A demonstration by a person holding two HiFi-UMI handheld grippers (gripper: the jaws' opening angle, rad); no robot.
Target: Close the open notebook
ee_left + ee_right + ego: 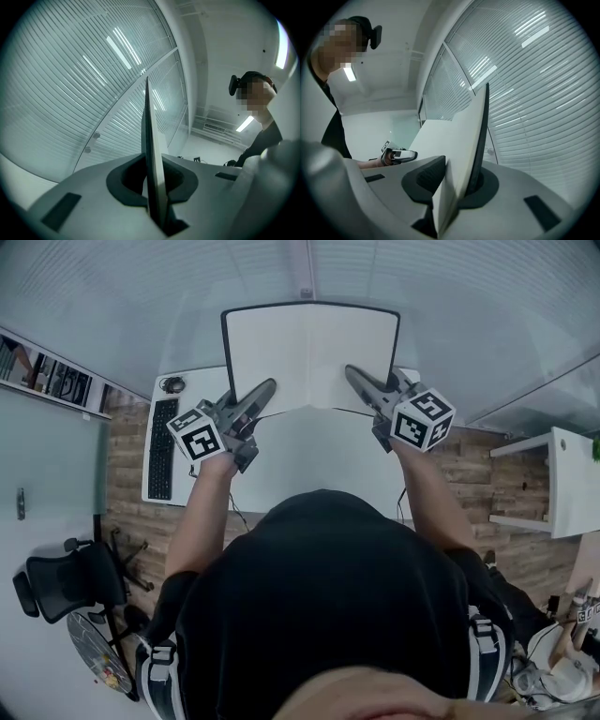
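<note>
The open notebook has blank white pages and a black cover. It is held up in front of me over the white desk. My left gripper is shut on its lower left side, where a thin edge stands between the jaws of the gripper. On the lower right side my right gripper is shut. A thicker stack of pages with the black cover sits in that gripper. The right gripper view also shows the left gripper across the page.
A black keyboard and a small round object lie at the desk's left end. An office chair stands on the floor at lower left and a white shelf unit at right. Slatted blinds fill the wall behind.
</note>
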